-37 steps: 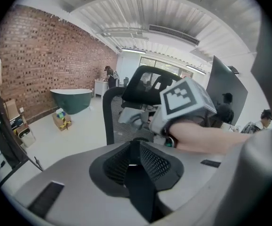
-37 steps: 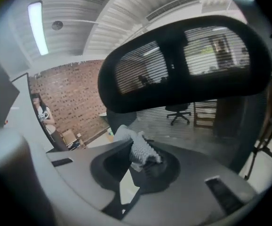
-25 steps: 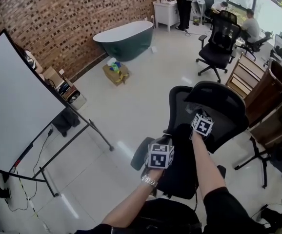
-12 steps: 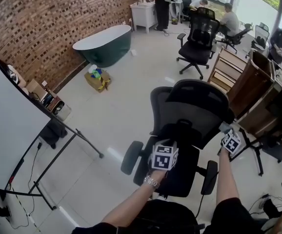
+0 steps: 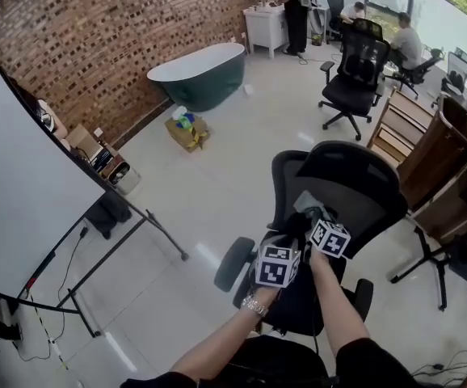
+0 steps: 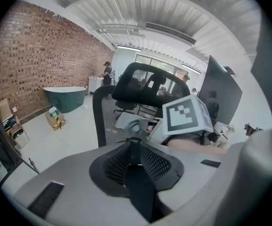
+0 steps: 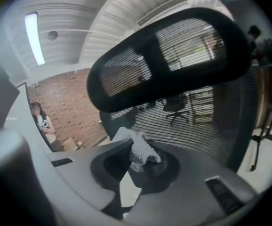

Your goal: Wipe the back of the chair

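Right tool (image 7: 139,166) returned to chair back (image 5: 355,186) | grips cloth (image 7: 138,149) (partly hidden)

**Camera layout: one head view, two gripper views.**
Your head view looks steeply down on the chair (image 5: 351,186) from above and behind it. The left gripper view faces the backrest from near. The right gripper view sits very close, angled up under the headrest (image 7: 150,51). All three views share the chair and the brick wall (image 5: 112,47).
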The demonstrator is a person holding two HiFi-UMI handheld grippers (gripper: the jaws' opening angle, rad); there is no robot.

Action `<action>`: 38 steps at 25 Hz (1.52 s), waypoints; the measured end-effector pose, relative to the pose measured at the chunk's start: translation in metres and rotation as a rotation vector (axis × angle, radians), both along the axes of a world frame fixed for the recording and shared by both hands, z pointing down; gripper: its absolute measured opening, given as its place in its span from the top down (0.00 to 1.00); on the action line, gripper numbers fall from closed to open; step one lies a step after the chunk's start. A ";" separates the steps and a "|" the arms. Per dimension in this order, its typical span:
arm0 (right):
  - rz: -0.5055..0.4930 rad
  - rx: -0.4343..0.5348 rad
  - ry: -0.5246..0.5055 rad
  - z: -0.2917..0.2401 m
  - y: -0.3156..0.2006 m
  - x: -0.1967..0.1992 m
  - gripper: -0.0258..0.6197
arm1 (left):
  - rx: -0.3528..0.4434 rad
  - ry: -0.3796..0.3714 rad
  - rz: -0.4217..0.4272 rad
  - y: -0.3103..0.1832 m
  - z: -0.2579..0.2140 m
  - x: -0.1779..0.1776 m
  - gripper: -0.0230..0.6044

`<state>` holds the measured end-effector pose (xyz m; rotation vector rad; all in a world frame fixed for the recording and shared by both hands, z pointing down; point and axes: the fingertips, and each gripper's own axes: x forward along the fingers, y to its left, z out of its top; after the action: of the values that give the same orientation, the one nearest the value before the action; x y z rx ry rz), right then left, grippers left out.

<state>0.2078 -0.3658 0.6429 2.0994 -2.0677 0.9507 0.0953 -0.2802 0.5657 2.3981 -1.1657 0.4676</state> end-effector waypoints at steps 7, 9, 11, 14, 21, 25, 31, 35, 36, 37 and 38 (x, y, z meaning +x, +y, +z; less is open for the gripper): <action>-0.122 -0.157 0.106 0.050 -0.071 -0.061 0.91 | 0.007 -0.045 -0.111 -0.003 -0.003 -0.051 0.85; -0.096 -0.182 0.151 0.059 -0.074 -0.036 0.91 | 0.002 -0.047 -0.142 -0.004 0.000 -0.065 0.85; -0.049 -0.174 0.173 0.057 -0.070 0.000 0.91 | -0.005 -0.039 -0.159 -0.006 0.002 -0.069 0.88; 0.046 -0.147 0.182 0.051 -0.051 0.058 0.91 | -0.007 -0.029 -0.142 -0.010 0.003 -0.060 0.88; 0.284 -0.199 0.225 0.056 0.048 0.211 0.91 | -0.012 -0.017 -0.037 -0.007 0.009 -0.012 0.88; 0.454 -0.233 0.241 0.048 0.116 0.292 0.91 | -0.014 -0.021 0.009 -0.002 0.008 0.009 0.88; 0.423 -0.210 0.189 0.045 0.122 0.271 0.91 | -0.011 -0.028 0.014 -0.002 0.014 0.021 0.92; 0.220 -0.138 0.175 0.039 0.062 0.166 0.91 | -0.003 -0.014 0.013 0.001 0.006 0.012 0.96; 0.161 -0.124 0.175 0.037 0.046 0.137 0.91 | 0.003 -0.013 0.010 0.002 0.003 0.009 0.96; 0.104 -0.109 0.174 0.034 0.030 0.109 0.91 | 0.006 -0.022 0.005 0.004 0.001 0.005 0.96; 0.047 -0.085 0.171 0.028 0.014 0.081 0.91 | 0.008 -0.036 -0.002 0.005 0.000 0.000 0.96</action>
<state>0.2888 -0.3520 0.6710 2.1136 -1.8721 0.8165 0.0956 -0.2750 0.5656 2.4048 -1.1873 0.5087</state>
